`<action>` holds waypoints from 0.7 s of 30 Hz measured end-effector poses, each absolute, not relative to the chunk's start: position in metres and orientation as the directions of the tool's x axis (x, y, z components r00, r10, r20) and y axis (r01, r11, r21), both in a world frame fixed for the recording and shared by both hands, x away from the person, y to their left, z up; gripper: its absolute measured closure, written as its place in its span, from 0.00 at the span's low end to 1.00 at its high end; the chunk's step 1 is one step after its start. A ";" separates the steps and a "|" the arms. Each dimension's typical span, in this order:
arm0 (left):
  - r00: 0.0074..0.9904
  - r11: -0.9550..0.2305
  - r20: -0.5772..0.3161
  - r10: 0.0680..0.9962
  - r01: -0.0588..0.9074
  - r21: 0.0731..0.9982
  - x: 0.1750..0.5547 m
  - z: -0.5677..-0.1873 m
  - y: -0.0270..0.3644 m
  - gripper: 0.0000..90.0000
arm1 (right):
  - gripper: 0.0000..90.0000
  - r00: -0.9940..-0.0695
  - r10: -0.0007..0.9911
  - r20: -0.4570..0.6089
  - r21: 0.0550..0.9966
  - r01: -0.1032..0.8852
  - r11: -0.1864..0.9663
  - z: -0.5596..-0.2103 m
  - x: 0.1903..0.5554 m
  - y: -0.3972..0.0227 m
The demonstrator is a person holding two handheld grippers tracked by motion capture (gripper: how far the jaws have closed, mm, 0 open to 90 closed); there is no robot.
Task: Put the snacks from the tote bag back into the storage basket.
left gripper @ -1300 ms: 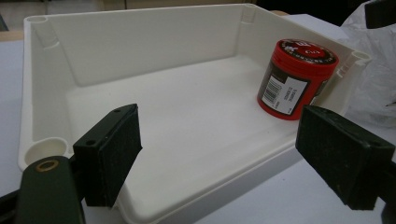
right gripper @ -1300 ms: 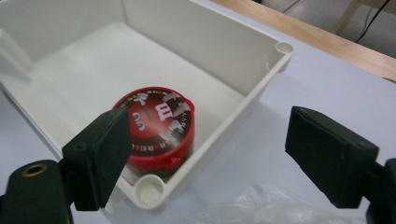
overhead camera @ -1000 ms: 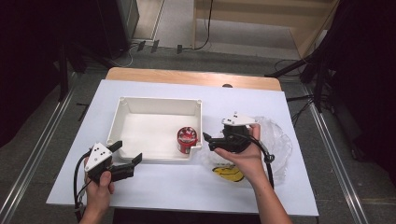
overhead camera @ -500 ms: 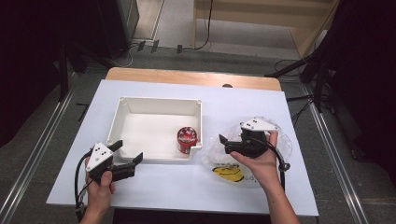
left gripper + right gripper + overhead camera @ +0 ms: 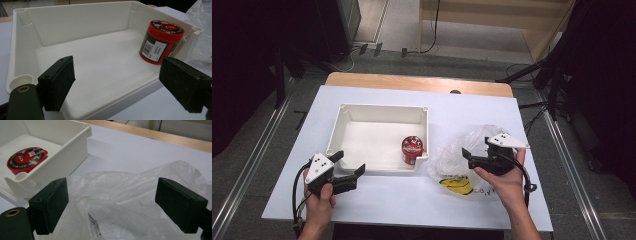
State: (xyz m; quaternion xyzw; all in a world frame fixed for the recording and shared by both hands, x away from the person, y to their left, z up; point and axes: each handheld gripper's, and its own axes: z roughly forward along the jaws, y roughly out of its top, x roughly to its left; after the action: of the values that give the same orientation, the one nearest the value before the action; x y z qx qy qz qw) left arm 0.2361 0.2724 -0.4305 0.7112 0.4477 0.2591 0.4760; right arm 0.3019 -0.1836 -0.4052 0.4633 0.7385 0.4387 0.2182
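R fingers [image 5: 190, 205] spread | plastic bag [image 5: 130, 202] clear, crumpled, yellow print | L fingers [image 5: 57, 85] spread

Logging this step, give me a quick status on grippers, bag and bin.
Left gripper open at the bin rim. Right gripper open over the bag, holding nothing. Red jar sits in the bin's corner. Nothing blocks the bag.
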 end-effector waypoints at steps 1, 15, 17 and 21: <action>0.465 -0.149 -0.055 0.884 0.390 0.909 0.236 -0.430 0.272 0.15 | 0.13 -0.466 0.881 0.085 0.847 0.499 0.183 -0.408 0.300 -0.188; 0.466 -0.156 -0.050 0.884 0.393 0.906 0.236 -0.432 0.270 0.15 | 0.13 -0.418 0.901 0.115 0.846 0.517 0.132 -0.421 0.287 -0.219; 0.466 -0.155 -0.051 0.883 0.394 0.906 0.236 -0.432 0.270 0.15 | 0.13 -0.416 0.902 0.114 0.846 0.516 0.131 -0.422 0.287 -0.221; 0.464 -0.152 -0.054 0.884 0.396 0.906 0.236 -0.432 0.271 0.15 | 0.13 -0.395 0.911 0.119 0.845 0.522 0.116 -0.427 0.281 -0.233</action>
State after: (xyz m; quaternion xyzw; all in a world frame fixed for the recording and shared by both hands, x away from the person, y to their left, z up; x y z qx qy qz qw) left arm 0.2358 0.2713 -0.4318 0.7135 0.4483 0.2586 0.4722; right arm 0.2814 -0.2327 -0.4266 0.5027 0.7128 0.4351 0.2236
